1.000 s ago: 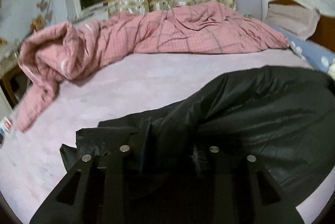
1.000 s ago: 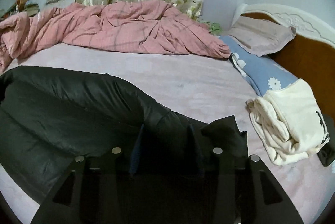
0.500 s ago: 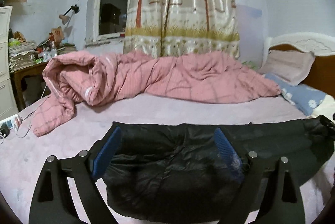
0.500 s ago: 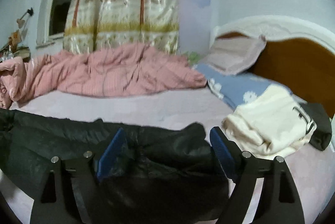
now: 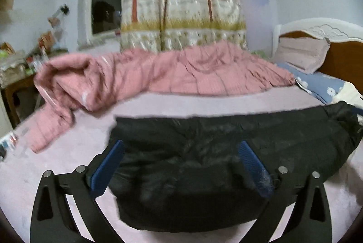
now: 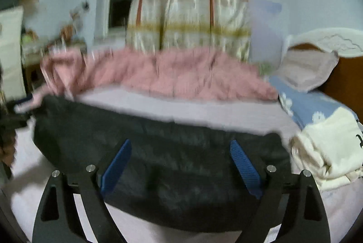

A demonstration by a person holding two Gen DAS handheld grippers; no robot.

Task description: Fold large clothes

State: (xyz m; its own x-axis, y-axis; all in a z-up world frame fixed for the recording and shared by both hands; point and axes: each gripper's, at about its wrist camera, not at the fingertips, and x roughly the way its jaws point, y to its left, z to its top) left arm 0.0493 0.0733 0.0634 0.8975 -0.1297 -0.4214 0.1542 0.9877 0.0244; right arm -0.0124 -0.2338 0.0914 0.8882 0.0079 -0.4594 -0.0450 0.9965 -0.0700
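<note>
Having just been opening off it since a second ago, the left gripper [image 5: 180, 151] and right gripper [image 6: 180, 150] are hovering wide-jawed over the shiny black padded coat [image 5: 204, 152], lying half-folded on the pink bedsheet [image 5: 204, 102], further folds likely remaining.

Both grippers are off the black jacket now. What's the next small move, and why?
Probably bring both grippers in to its two ends and fold one across. The left gripper and right gripper have just opened and hold nothing, and the black jacket lies as a long band on the bed, too wide.
</note>
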